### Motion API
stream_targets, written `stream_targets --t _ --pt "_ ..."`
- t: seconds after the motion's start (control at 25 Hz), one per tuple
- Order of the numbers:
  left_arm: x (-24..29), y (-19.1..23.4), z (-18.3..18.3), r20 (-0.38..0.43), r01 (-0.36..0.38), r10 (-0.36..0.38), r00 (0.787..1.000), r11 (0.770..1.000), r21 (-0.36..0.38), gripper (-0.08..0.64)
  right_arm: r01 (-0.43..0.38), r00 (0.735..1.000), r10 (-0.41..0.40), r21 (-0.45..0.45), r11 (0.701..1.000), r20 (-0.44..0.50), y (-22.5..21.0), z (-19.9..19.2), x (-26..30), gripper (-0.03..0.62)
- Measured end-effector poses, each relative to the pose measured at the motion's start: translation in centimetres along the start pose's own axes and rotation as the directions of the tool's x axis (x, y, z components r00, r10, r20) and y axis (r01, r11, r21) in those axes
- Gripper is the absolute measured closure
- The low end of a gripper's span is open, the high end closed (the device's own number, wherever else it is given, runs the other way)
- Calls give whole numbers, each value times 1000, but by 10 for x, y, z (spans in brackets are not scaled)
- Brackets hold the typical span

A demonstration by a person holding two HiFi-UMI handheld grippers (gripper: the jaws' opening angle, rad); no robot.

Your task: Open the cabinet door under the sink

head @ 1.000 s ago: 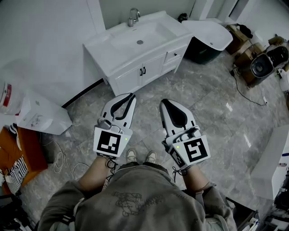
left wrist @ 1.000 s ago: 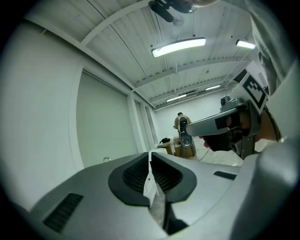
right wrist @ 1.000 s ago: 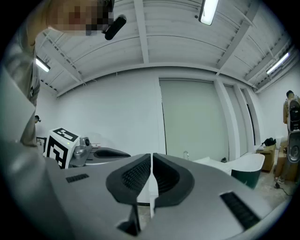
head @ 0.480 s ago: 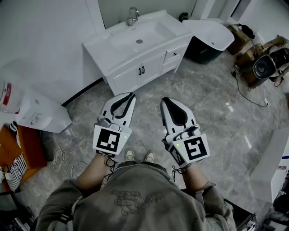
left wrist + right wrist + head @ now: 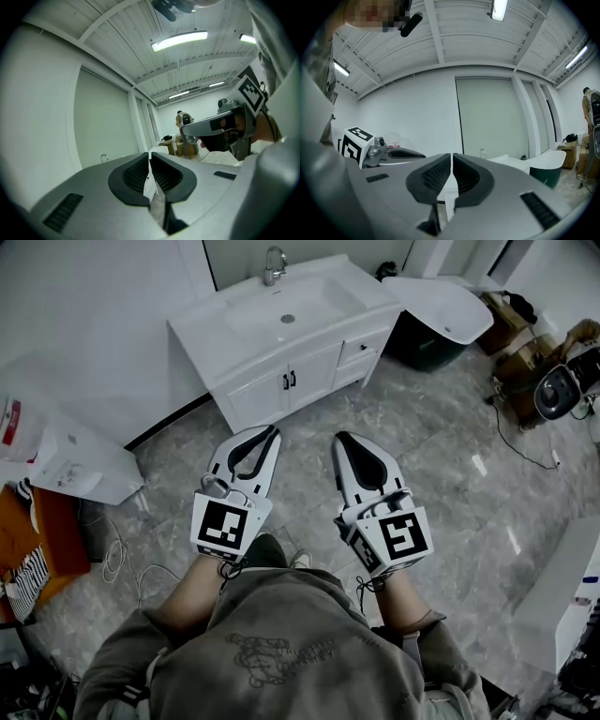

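Grey floor below; left gripper and right gripper are both clenched on nothing, well apart from the closed cabinet door under the sink.

Bathroom-like workspace: white sink vanity, marble floor, cardboard boxes

Cabinet was plain white with tiny black handles, floor grey and marble-veined. Left gripper and right gripper were white, with black pads and black-and-white checkered markers.
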State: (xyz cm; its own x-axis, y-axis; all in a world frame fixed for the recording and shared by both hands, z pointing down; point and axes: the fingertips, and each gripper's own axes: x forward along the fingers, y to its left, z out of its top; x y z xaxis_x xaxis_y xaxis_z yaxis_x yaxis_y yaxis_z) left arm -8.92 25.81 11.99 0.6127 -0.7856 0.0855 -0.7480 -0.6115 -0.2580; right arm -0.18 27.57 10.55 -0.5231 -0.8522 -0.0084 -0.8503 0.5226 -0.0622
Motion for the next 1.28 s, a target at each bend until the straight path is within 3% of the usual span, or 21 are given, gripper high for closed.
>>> stream_targets --t 0.24,0.48,0.92,1.28 --pt "12 7 -12 -11 -16 15 1000 1000 -4 528 -25 1000 24 -24 999 -9 -12 -8 14 557" --pt "40 30 -37 -25 -5 5 1000 1000 -21 528 6 999 -10 -80 997 -45 -22 -22 47 557" --pt "106 86 -68 -55 32 -36 998 998 -59 528 -8 996 3 -55 998 -92 -54 -46 133 558" --pt "178 142 -106 -81 91 -99 992 991 -99 529 52 965 -61 -42 998 -255 -96 -80 213 564"
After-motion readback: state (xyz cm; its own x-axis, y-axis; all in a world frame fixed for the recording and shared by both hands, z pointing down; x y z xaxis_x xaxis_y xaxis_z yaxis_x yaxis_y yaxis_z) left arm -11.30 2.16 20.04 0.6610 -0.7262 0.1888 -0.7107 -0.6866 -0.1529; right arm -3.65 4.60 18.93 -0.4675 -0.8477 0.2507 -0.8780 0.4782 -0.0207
